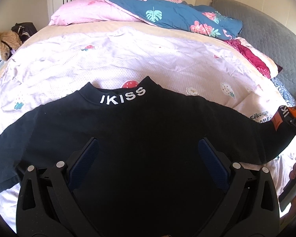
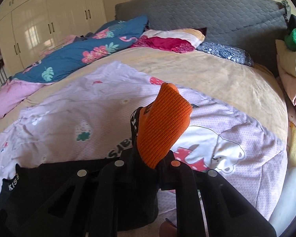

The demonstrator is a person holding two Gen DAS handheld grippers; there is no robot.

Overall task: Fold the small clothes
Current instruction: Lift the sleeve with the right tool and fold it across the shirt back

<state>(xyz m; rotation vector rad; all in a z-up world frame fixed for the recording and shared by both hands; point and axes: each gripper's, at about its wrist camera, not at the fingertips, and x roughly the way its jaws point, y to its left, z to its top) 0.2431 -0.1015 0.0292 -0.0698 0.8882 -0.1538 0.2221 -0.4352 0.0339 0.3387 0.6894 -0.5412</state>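
Black IKISS sweatshirt (image 1: 148,122) spread flat on bedspread (image 1: 88,59), sleeves out sideways. Right gripper (image 2: 148,158) clamped on orange cuff (image 2: 163,126) (sleeve end, lifted). Left gripper (image 1: 148,154) agape, empty, above chest.

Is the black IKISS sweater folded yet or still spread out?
Spread out: the black sweater lies flat, both sleeves extended, the right gripper pinching its orange cuff.
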